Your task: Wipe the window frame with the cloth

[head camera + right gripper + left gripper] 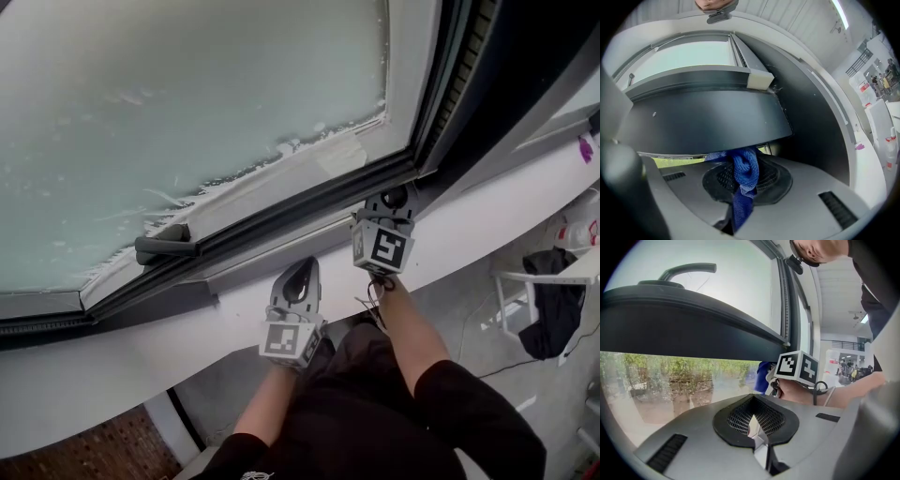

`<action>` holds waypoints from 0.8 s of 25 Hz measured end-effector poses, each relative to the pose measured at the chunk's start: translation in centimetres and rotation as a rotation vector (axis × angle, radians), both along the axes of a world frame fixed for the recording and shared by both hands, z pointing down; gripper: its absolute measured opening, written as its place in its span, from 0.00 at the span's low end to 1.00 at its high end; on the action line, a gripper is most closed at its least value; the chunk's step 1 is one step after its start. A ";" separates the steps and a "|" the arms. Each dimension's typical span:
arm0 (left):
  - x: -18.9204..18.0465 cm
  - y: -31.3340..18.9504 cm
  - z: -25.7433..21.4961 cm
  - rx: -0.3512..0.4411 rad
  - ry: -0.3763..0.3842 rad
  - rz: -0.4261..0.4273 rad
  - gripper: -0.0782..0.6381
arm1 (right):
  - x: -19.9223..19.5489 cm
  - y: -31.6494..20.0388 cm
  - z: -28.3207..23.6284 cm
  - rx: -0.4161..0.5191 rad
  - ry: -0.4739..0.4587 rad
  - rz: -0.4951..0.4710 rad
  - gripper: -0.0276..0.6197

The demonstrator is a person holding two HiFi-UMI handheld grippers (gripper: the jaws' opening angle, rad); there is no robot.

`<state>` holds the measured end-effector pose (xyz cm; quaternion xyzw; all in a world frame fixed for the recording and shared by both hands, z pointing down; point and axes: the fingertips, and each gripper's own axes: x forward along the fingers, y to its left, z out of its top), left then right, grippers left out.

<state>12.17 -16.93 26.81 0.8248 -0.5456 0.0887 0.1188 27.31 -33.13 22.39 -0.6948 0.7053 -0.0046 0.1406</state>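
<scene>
**A:** Where is the cloth sitting, and who is carrying it?

**B:** The right gripper (740, 190) is clamping the blue cloth (743, 169) between its jaws. A bunched fold is poking out past the tips and seems to be pressing against the lower edge of the dark window frame (281, 220).

**A:** And the left gripper (300, 281)?

**B:** Its jaws are closing on nothing, pads together. It is hovering lower, over the white sill (141, 366), clear of the frame and doing no wiping.

**A:** Which way is the frame running from the cloth?

**B:** In the head view the bar is slanting from lower left up to upper right. The right gripper is working at the right end, near the corner, so I'm judging that nearly all of the bar is lying to the person's left, toward the window handle (161, 247).

**A:** So the stroke is going leftward?

**B:** That's how I'm reading it — sliding along the bar's long axis, not across it, with the right gripper doing the work since it is the one at the frame.
</scene>
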 end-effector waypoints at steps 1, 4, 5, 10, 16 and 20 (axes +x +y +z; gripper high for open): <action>-0.5 0.2 0.0 -0.005 -0.006 -0.007 0.12 | -0.4 0.2 0.0 -0.004 0.006 -0.002 0.08; -1.4 0.8 0.1 0.000 -0.010 -0.002 0.12 | -1.3 0.6 0.1 -0.009 0.025 -0.004 0.08; -1.7 1.1 0.0 0.006 -0.007 0.001 0.12 | -1.8 0.7 0.1 -0.008 0.032 -0.006 0.08; -3.8 2.1 -0.3 0.013 -0.003 -0.024 0.12 | -4.1 1.5 0.1 -0.011 0.048 -0.030 0.08; -5.7 3.3 -0.2 0.016 0.008 -0.052 0.12 | -6.6 2.4 0.1 -0.013 0.064 -0.067 0.08; -6.4 4.0 -0.2 0.013 0.012 -0.061 0.12 | -8.4 3.0 0.0 -0.013 0.074 -0.095 0.08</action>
